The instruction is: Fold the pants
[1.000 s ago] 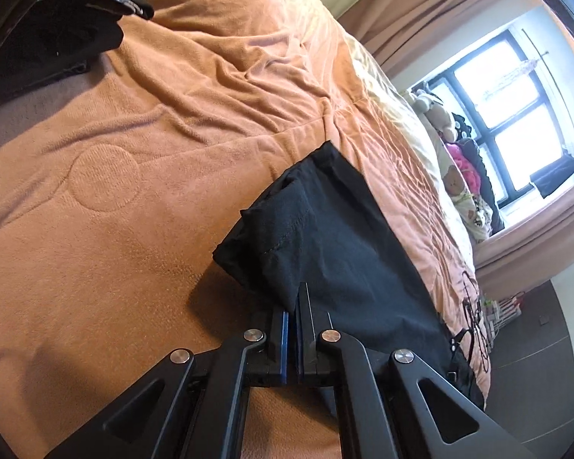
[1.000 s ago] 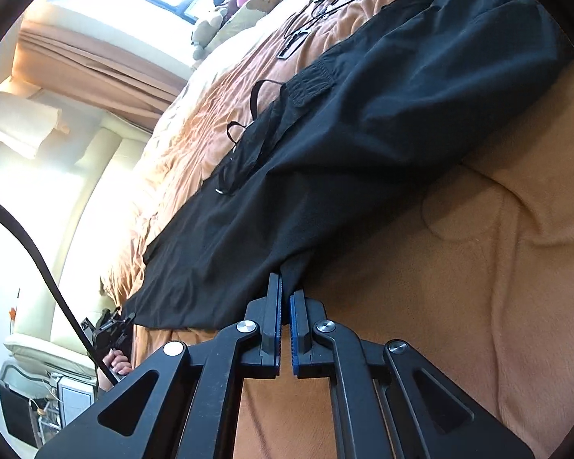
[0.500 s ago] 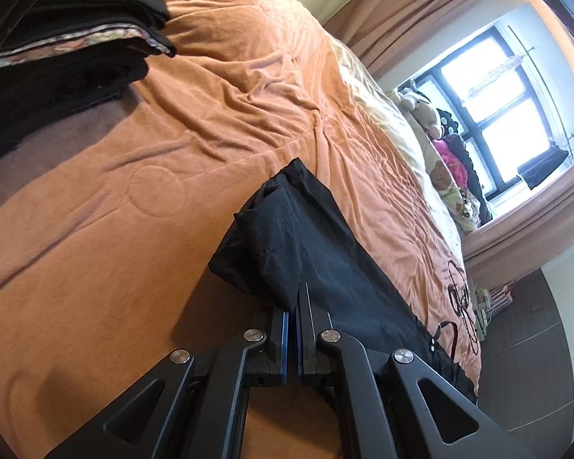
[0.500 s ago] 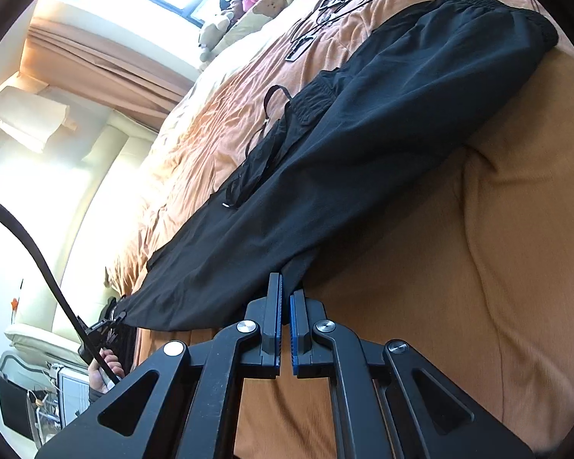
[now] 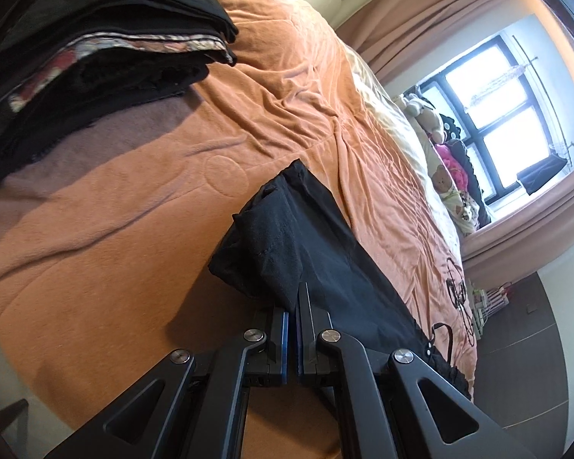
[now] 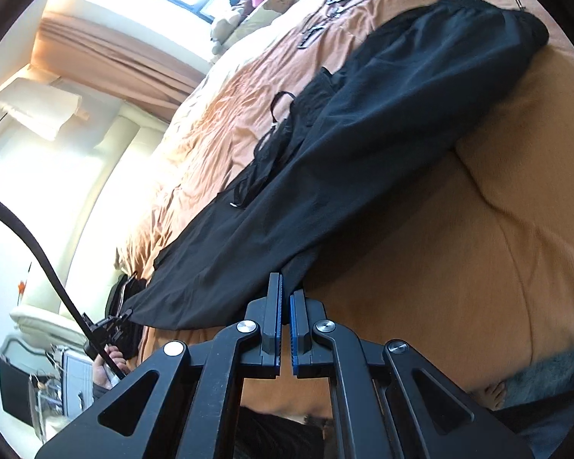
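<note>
Both jaws, clamped on black pants [image 6: 382,141], have dragged them along the bed [image 5: 114,267]

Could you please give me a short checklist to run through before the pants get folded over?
1. Left gripper shut on the black pants: ok.
2. Right gripper shut on the pants: ok.
3. Pants smooth between the two grips: cannot tell.
4. Drawstring tucked in: not ok, it lies loose on the orange blanket.
5. Bare blanket beside the pants to fold onto: ok.
6. Stack of folded clothes clear of the pants: ok.
</note>
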`<move>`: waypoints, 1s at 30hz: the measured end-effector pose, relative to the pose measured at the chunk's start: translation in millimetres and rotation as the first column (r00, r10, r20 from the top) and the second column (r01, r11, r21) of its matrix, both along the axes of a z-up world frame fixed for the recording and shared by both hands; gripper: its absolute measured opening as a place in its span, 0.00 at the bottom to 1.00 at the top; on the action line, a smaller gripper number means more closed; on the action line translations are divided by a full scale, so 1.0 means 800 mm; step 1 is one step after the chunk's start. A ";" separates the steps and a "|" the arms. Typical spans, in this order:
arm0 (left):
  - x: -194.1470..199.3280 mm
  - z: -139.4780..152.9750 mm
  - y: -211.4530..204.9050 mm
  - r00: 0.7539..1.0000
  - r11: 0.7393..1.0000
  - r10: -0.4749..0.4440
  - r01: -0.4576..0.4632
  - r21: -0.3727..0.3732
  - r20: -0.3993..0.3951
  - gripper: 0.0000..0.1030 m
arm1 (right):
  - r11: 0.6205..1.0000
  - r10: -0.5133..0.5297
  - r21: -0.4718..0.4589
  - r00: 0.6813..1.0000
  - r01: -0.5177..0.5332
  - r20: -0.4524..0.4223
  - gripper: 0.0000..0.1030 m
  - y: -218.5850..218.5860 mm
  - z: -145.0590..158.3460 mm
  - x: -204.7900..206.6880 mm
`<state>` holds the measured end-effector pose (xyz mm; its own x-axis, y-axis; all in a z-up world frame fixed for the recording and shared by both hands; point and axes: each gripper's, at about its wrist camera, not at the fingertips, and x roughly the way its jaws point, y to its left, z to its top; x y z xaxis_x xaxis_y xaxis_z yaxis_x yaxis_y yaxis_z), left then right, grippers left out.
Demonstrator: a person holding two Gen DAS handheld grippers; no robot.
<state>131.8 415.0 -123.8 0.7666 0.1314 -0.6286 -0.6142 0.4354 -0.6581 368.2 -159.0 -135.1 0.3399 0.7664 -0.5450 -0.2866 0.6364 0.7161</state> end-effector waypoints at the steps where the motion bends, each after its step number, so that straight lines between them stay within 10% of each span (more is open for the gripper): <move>1: -0.006 0.001 0.000 1.000 1.000 0.001 -0.001 0.002 0.000 0.02 | 1.000 -0.001 0.006 1.000 0.001 -0.004 0.00 -0.001 -0.001 -0.005; 25: -0.064 -0.049 0.042 0.992 0.996 -0.001 -0.011 -0.090 -0.128 0.03 | 0.998 0.018 -0.065 0.995 -0.025 -0.100 0.06 0.011 -0.031 -0.013; 30: -0.067 -0.048 0.044 0.990 0.997 -0.012 0.000 -0.082 -0.140 0.27 | 0.998 -0.002 -0.069 1.000 0.001 -0.025 0.57 -0.023 -0.005 -0.007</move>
